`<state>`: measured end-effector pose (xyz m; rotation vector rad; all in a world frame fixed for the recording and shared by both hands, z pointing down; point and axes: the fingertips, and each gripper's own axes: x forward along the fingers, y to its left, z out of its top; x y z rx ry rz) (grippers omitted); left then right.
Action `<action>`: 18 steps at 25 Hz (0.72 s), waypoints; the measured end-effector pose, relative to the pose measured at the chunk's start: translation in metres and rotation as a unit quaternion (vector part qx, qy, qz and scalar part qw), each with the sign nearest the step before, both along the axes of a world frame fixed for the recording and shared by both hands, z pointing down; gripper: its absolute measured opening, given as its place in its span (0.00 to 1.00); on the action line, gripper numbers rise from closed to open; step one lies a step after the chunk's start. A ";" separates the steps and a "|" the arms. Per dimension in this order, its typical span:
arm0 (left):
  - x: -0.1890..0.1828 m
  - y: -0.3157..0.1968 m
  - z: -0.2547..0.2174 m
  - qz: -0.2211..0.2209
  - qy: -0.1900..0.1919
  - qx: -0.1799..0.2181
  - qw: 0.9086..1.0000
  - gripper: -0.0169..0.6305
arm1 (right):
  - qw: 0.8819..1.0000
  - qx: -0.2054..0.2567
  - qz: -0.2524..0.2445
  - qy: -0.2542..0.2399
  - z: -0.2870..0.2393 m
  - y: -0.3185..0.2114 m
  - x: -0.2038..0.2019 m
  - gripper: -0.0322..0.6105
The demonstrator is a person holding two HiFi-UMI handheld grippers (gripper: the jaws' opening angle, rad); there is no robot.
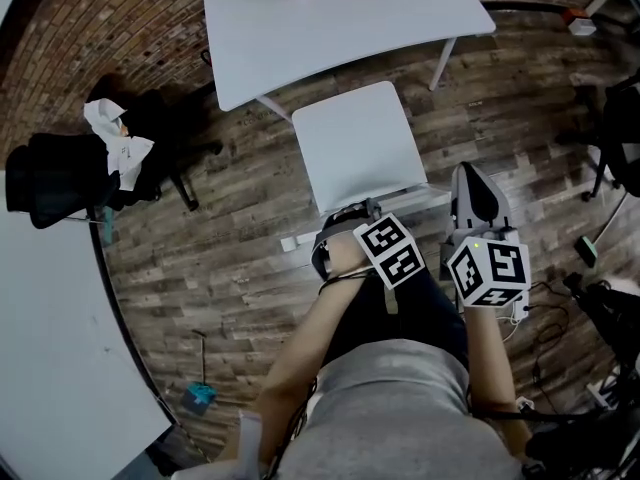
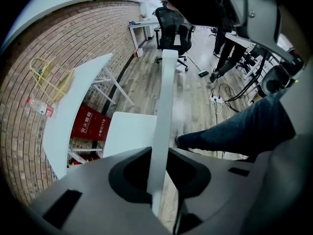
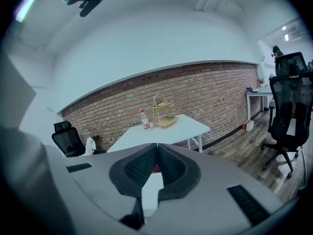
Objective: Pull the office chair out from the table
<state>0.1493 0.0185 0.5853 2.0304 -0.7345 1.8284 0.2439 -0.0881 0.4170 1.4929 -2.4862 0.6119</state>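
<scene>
White chair [image 1: 358,143]: seat out from under the desk [image 1: 300,38], just in front of it. My left tongs [image 2: 159,168]: clamped on the chair's upright back edge. My right tongs [image 3: 157,153]: beside the chair, closed, holding nothing.

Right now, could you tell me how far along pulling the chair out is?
Mostly done: the chair seat shows clear of the table. In hand: the left gripper is clamped on the chair back; the right gripper is shut, empty. Left: perhaps a little more pull, then release.

Grey shirt [image 1: 390,408], dark trousers [image 1: 425,313]; black-and-white marker cubes [image 1: 392,250]
</scene>
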 end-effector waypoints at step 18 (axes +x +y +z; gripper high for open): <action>-0.002 -0.005 -0.048 -0.067 0.158 0.078 0.982 0.26 | 0.999 0.003 -0.049 -0.001 -0.003 0.005 -0.033 0.07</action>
